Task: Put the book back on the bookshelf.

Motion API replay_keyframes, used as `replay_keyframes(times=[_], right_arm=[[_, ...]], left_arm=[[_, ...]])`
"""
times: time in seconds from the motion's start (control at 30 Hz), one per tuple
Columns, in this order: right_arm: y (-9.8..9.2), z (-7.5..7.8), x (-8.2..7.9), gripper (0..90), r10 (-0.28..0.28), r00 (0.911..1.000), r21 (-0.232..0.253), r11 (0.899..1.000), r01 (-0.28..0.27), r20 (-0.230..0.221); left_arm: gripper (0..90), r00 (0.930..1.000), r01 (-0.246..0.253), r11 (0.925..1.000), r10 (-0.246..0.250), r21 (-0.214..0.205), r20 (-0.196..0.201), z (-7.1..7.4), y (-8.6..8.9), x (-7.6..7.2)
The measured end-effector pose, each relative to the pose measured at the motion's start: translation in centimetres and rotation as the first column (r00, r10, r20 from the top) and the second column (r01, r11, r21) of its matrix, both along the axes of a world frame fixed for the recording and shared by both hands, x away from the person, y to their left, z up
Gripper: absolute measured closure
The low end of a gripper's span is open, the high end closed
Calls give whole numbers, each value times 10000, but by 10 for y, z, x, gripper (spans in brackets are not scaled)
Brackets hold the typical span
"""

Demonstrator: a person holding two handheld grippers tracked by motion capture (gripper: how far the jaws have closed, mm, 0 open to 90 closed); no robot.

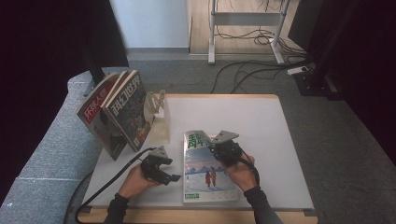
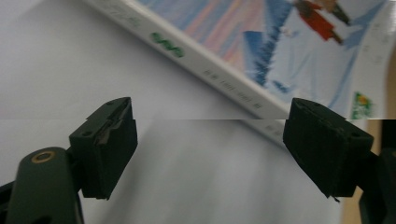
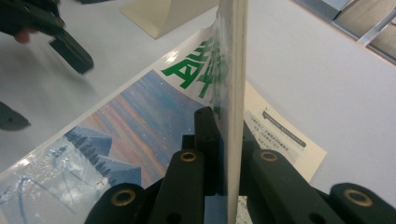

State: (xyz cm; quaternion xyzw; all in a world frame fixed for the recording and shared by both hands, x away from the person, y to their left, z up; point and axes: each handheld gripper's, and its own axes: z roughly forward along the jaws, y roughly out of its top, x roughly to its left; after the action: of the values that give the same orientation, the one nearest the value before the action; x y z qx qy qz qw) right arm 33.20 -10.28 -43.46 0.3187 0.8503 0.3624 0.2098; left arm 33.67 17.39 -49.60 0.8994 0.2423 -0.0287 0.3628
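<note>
This looks like a lab or recording room. A small white bench (image 1: 261, 121) stands on grey carpet (image 1: 341, 140). Black curtains (image 1: 42, 42) hang at the upper left and right of the frame, and loose cables (image 1: 247, 70) trail around a metal stand (image 1: 245, 28) at top centre.

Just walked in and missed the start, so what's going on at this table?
A person works with a gripper in each hand at a white table. The right gripper is shut on the far edge of a snowy-cover magazine, lifting and curling that end while the near end lies flat. The left gripper hovers open beside the magazine's left edge, holding nothing. Two more magazines lean in a cream stand at the table's far left.
</note>
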Motion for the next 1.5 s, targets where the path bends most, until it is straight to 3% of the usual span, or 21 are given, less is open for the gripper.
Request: replay_keyframes(times=[0.27, 0.4, 0.5, 0.63, 0.7, 1.0, 1.13, 1.17, 1.27, 1.4, 1.5], right_arm=[[-4, 14, -12, 854, 203, 9990, 9, 9998, -204, 397], [-6, 19, -18, 853, 334, 9977, -57, 9994, -331, 581], [-6, 22, -21, 852, 391, 9968, -102, 9992, -384, 694], [-6, 25, -24, 849, 512, 9957, -212, 9985, -497, 769], [-7, 25, -25, 845, 513, 9959, -137, 9986, -505, 743], [-18, 30, -21, 798, 800, 9968, 334, 9962, -799, -29], [-21, 33, -19, 788, 660, 9964, 244, 9976, -647, -531], [-22, 33, -18, 788, 606, 9958, 227, 9980, -591, -679], [-27, 32, -14, 797, 396, 9938, 44, 9992, -393, -1042], [-32, 28, -9, 816, 203, 9936, 164, 9997, -186, -1110], [-34, 27, -4, 818, 202, 9939, 239, 9996, -178, -1080]], left_arm=[[209, 9933, 1046, 9939, -1027, 356, -524, 0, -26, 6], [218, 9838, 1540, 9878, -1509, 244, -970, -3, -35, 7], [239, 9726, 1919, 9813, -1884, 131, -1364, -6, -39, 10], [275, 9666, 1981, 9798, -1907, 268, -1711, -5, -43, 11], [283, 9673, 1960, 9798, -1867, 393, -1718, -4, -44, 10], [359, 9652, 1973, 9790, -1851, 503, -1846, -1, -45, 8], [385, 9668, 1991, 9786, -1872, 530, -1740, 1, -45, 6], [398, 9640, 1954, 9797, -1834, 455, -1923, 2, -46, 6], [449, 9624, 2067, 9780, -1980, 285, -1859, 3, -46, 4], [489, 9589, 2170, 9761, -2114, 92, -1892, 5, -46, 4], [499, 9601, 2230, 9748, -2197, -1, -1732, 6, -45, 7]])
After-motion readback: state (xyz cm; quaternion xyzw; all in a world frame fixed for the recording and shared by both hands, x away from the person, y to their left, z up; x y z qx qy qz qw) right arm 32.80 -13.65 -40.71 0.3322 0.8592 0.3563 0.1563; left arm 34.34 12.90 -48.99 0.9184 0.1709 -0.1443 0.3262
